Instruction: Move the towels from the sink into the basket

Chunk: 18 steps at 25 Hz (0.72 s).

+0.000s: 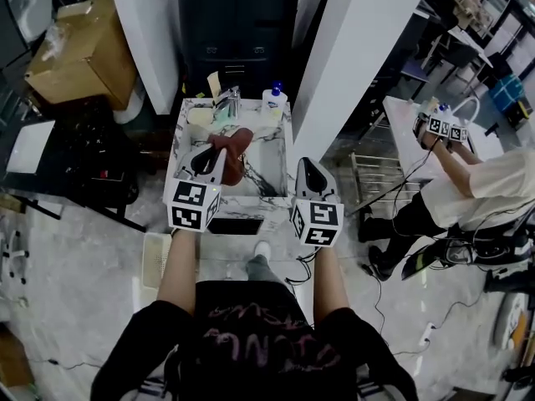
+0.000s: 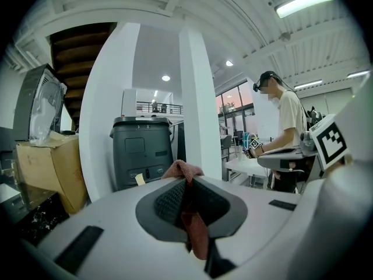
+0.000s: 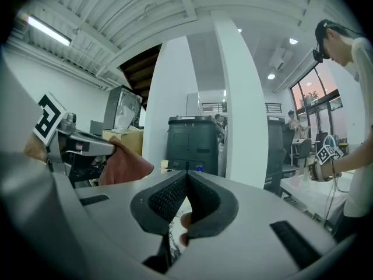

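A reddish-brown towel point(image 1: 236, 150) hangs over the marble-patterned sink point(image 1: 266, 200), lifted above its basin. My left gripper point(image 1: 213, 150) is shut on it. In the left gripper view a fold of the towel point(image 2: 197, 238) is pinched between the dark pads of my left gripper point(image 2: 186, 184) and bulges out past the tips. My right gripper point(image 1: 306, 167) hovers at the sink's right edge with its jaws shut and nothing between them. In the right gripper view my right gripper point(image 3: 186, 177) shows its pads meeting, with the towel point(image 3: 125, 165) hanging to the left.
A faucet point(image 1: 227, 103) and a blue-capped soap bottle point(image 1: 274, 100) stand at the sink's back. Behind it are a black bin point(image 1: 238, 23), a white pillar point(image 1: 351, 57) and a cardboard box point(image 1: 84, 53). A white ribbed container point(image 1: 156, 261) lies on the floor at left. Another person point(image 1: 476, 190) works at right.
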{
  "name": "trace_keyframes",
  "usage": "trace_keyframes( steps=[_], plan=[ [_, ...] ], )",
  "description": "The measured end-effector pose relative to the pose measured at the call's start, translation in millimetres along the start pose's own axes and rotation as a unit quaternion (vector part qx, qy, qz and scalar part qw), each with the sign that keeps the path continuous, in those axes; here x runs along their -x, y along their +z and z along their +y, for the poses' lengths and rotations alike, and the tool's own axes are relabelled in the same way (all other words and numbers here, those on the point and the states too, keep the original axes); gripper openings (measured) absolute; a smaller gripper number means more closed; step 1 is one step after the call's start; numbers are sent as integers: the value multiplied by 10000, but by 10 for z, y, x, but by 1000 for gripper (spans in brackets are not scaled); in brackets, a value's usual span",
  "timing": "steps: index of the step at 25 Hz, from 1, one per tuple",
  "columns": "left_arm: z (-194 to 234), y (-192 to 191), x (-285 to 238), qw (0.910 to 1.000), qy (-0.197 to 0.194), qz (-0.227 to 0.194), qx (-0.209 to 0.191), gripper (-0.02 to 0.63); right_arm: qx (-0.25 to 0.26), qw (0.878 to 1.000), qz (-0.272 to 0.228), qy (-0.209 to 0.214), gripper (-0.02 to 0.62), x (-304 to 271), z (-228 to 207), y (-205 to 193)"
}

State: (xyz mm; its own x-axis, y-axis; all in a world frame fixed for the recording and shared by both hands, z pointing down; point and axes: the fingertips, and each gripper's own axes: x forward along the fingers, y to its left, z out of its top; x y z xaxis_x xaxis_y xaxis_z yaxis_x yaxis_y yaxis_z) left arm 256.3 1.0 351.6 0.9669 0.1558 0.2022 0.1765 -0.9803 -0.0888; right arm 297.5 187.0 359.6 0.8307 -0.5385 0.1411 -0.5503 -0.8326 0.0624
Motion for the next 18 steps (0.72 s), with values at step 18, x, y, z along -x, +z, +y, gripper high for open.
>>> trace_keyframes(
  steps=[18],
  plan=[
    [892,-334,872,9951,944,38,299,40,320,9952,-16,923,14,-317,1139,112]
  ],
)
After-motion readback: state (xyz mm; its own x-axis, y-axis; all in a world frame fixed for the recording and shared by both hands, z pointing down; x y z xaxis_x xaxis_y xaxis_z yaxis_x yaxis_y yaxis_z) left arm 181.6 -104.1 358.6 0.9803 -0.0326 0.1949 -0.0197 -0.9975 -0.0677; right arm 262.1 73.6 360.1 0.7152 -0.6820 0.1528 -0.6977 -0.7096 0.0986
